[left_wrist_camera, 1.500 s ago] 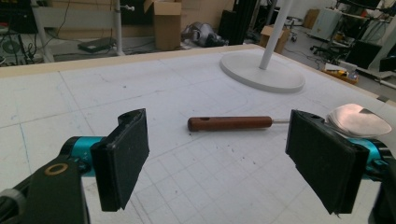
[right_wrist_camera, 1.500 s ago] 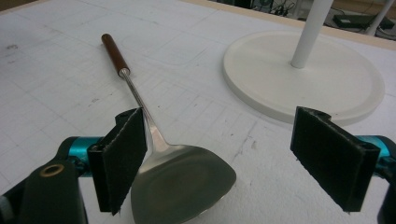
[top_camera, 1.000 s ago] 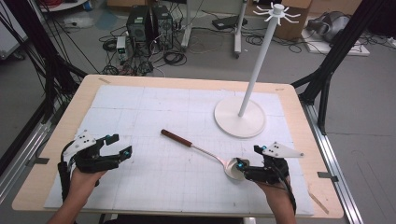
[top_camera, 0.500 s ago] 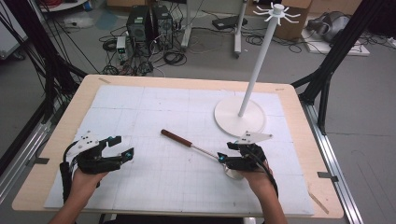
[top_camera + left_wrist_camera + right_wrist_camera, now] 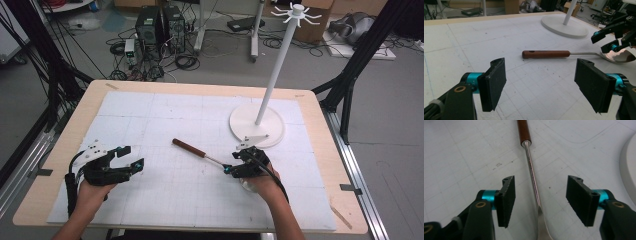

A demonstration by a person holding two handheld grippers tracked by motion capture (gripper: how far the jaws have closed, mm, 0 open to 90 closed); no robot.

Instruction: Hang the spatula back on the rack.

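I have the right hand-held gripper [image 5: 231, 163] low over the counter [image 5: 320, 150], straddling the spoon [image 5: 200, 152] at its thin metal shank. In the right gripper view the shank [image 5: 534, 182] runs up between my two pads [image 5: 507, 200] with clear space on both sides, so nothing is pinched; the jaws are spread, and they have just been opening a little after a partial close, with the shank between them throughout. The spoon lies flat on the white gridded mat [image 5: 150, 115] near the middle of the counter, its brown wooden handle [image 5: 189, 148] pointing away toward the far left and its bowl [image 5: 621, 56] at my end, under the right hand-held gripper. In the left gripper view the bowl sits just below the other gripper's fingertips. The white stand [image 5: 257, 125], a round base with a tall pole, is just beyond the right hand [image 5: 260, 182], near the spoon but apart from it. My left hand-held gripper [image 5: 131, 157] rests at the near left of the mat, well apart from the spoon, jaws spread wide with nothing between them.
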